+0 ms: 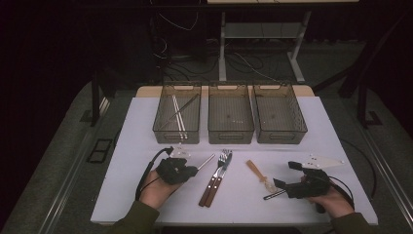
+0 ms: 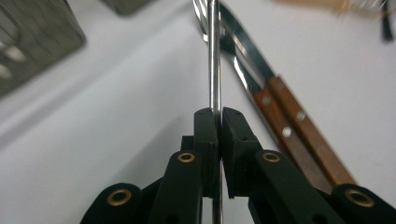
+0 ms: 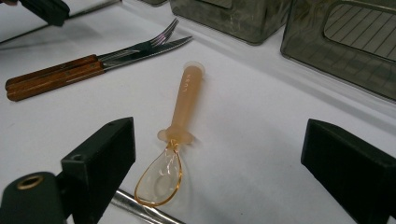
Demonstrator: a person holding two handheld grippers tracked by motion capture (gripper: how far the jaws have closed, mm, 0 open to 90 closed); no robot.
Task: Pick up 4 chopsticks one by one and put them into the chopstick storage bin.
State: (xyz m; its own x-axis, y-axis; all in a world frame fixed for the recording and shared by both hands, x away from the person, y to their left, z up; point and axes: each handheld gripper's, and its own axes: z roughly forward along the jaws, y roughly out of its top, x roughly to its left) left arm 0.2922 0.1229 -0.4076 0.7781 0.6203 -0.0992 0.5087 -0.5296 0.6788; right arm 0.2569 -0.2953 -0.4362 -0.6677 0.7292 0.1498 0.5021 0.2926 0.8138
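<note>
The left gripper (image 1: 187, 168) sits at about seven o'clock on the white bench (image 1: 126, 146), its fingers (image 2: 205, 133) clamped tight on a thin metal rod (image 2: 214, 56), likely a steel chopstick, which runs out from them toward one o'clock. Just beside the rod's far end, at its three o'clock, lie a fork (image 1: 218, 174) and a knife (image 1: 225, 168) with wooden handles, side by side and touching, their tips pointing toward the bins; in the left gripper view the rod's tip overlaps the fork's tines.

The right gripper (image 1: 282, 185) rests at about five o'clock, its fingers (image 3: 100, 158) spread wide with nothing pressed between them. Between them, on the bench, lies an amber plastic spoon (image 3: 175, 140), bowl toward the gripper and handle pointing away. A second metal rod (image 1: 274, 195) lies by that gripper's left finger, close beside the spoon's bowl.

At twelve o'clock three translucent grey bins stand in a row. The left bin (image 1: 160, 124) holds several long thin sticks; the middle bin (image 1: 214, 129) and the right bin (image 1: 299, 124) stand beside it.
</note>
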